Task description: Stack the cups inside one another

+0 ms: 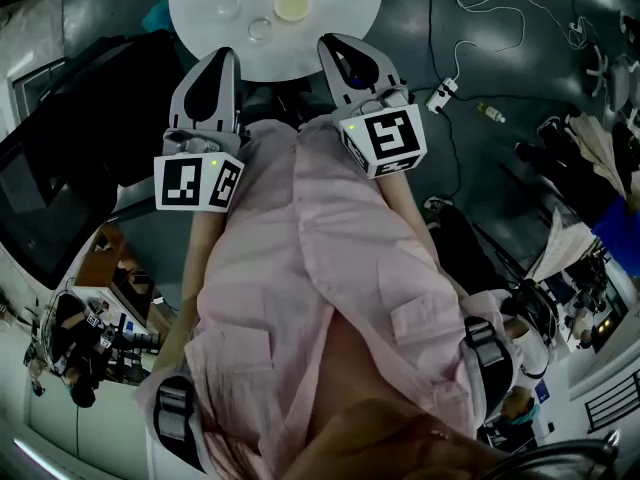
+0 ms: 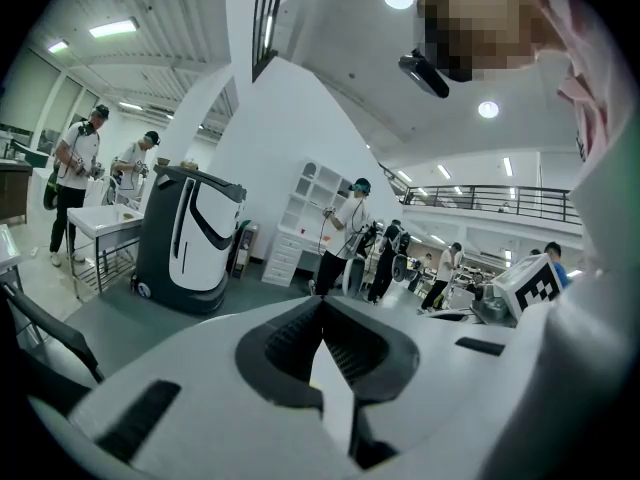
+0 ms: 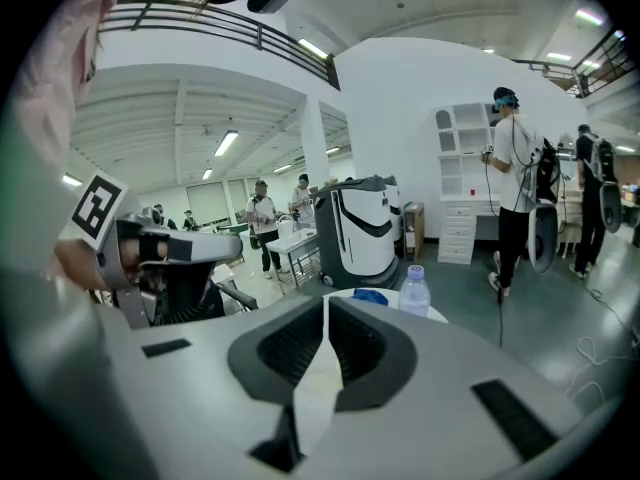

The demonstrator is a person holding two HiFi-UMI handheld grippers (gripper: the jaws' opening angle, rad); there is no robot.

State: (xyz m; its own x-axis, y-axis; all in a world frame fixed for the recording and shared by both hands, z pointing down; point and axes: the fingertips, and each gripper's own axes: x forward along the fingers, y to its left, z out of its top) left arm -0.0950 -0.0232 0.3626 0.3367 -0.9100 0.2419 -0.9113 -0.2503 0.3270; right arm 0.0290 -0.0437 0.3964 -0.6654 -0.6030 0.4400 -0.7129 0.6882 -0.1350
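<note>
In the head view three small cups stand apart on a round white table: two clear cups and a yellowish cup. My left gripper hovers at the table's near edge, just short of the clear cups. My right gripper hangs over the near right edge. Both are shut and hold nothing, with their jaws meeting at the tips in the left gripper view and the right gripper view. Neither gripper view shows the cups.
A water bottle and a blue object stand on a white table beyond my right jaws. A large white and black machine and several people stand around the room. Cables lie on the dark floor to the right of the table.
</note>
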